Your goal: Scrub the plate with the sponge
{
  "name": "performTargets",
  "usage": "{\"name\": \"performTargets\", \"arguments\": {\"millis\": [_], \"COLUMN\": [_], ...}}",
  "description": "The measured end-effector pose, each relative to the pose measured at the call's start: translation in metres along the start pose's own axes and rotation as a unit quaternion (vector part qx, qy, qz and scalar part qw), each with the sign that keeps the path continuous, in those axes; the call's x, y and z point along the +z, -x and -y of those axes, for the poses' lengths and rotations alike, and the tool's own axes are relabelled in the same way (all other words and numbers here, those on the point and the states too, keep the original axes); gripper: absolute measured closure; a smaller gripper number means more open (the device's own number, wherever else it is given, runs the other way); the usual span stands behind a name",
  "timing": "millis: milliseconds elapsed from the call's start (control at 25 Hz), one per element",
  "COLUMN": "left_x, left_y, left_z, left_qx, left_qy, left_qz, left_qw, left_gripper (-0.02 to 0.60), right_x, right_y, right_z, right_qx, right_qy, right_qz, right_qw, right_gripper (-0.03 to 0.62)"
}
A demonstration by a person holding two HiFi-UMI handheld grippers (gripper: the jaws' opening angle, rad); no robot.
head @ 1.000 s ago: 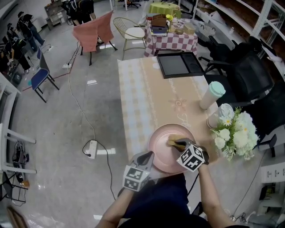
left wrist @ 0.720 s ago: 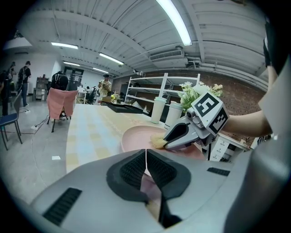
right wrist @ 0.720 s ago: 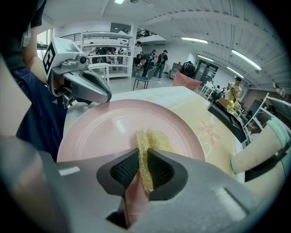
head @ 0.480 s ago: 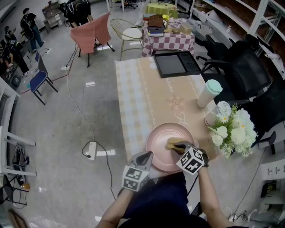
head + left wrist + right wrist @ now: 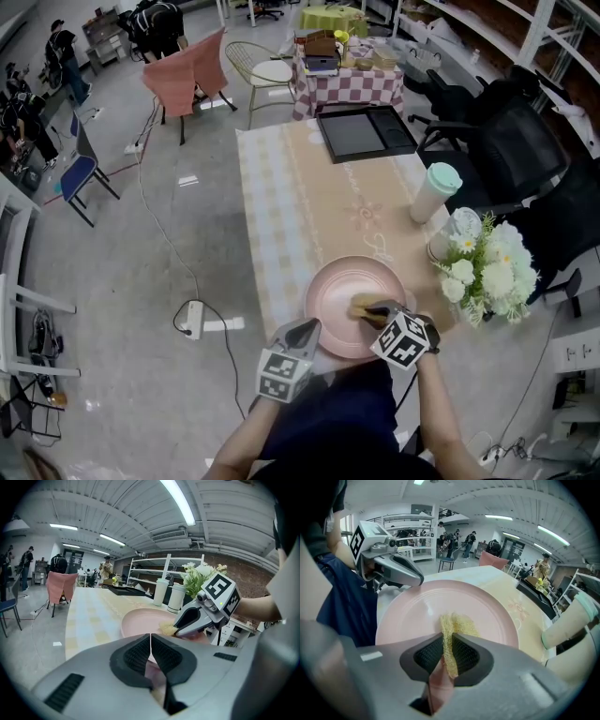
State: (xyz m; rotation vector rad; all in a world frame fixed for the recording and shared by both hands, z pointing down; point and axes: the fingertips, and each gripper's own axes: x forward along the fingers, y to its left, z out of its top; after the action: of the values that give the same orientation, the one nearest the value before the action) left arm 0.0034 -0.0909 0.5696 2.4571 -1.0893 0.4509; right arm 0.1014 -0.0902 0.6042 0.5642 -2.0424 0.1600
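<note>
– What is the left tool [image 5: 150, 643] doing?
– Its jaws are drawn together, only a hairline between the pads, pinched on the near rim of the pink plate [image 5: 336, 286].
– And the right tool [image 5: 448, 652]?
– Clamped on the yellow sponge [image 5: 458, 623]. A strip of it is squeezed between the pads; the rest spreads out flat on the plate's surface, right of its middle.
– Where does the plate sit?
– At the near edge of the counter [image 5: 300, 206], just in front of the person.
– Anything different from a second ago?
– Barely. The left tool stays at the same spot on the rim. The sponge has slid only slightly across the plate and remains on its right half.
</note>
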Motion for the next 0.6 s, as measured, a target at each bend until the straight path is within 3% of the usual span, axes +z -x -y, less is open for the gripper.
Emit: {"name": "performTargets", "arguments": {"millis": [600], "left_x": [0.000], "left_y": [-0.002], "left_z": [0.001], "left_qx": [-0.005], "left_qy": [-0.004], "left_qz": [-0.003], "left_qw": [1.0000], "left_gripper": [0.569], "right_x": [-0.007], "right_y": [0.009], "right_z": [-0.012], "right_qx": [0.043], "right_qy": [-0.045], "right_qz": [-0.024], "right_qw": [0.998], "right_gripper": [0.539]}}
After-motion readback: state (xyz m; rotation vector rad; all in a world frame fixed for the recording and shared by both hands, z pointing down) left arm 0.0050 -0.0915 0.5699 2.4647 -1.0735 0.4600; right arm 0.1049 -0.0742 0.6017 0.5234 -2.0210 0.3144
